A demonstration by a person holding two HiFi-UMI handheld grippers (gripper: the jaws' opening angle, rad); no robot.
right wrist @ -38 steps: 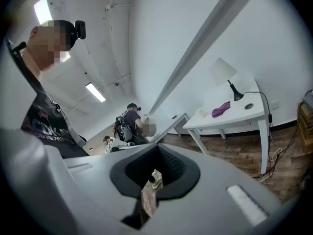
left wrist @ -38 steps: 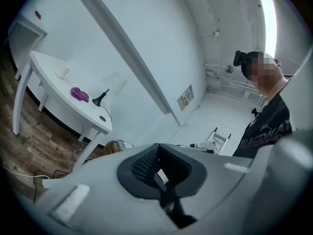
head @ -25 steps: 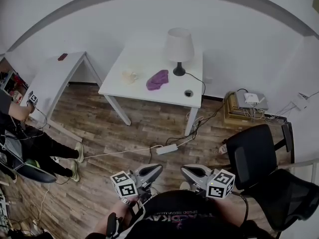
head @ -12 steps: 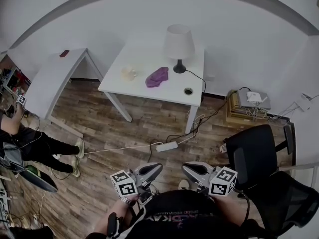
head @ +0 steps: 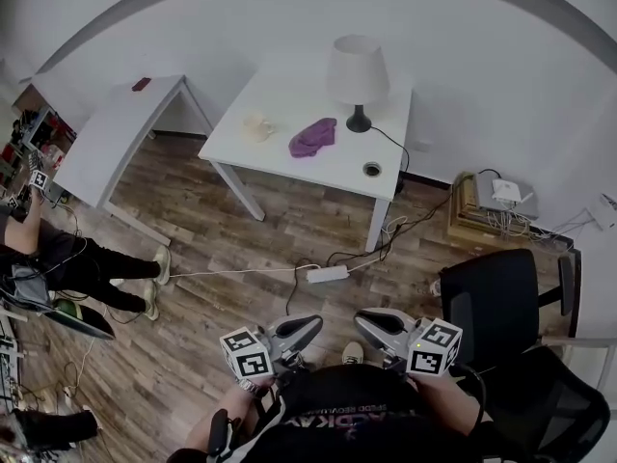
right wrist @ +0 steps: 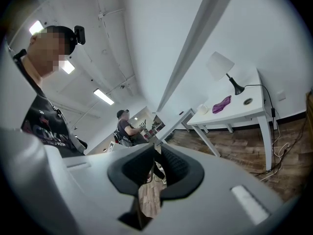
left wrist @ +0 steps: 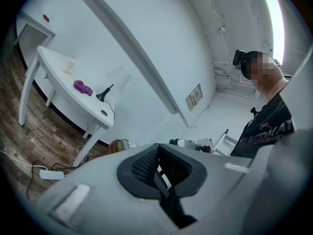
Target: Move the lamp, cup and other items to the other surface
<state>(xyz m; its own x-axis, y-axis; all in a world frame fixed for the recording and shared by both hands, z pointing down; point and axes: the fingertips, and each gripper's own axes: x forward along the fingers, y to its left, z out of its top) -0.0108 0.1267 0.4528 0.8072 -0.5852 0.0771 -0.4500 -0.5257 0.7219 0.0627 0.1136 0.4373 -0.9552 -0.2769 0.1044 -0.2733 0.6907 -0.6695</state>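
Lamp (head: 358,73), cup (head: 256,126) and purple cloth (head: 313,139) are found unmoved on the white table (head: 281,165), which is shown slightly higher in the head view than a second ago. The left gripper (head: 314,322) is held closed and empty. The jaws of the right gripper (head: 361,317) have just been opened a little, with nothing between them.

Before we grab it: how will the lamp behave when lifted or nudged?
The lamp looks top-heavy, with a wide shade over a thin stem and small base, so it may tip if nudged. Its cord trails off the table and could tug back when lifted.
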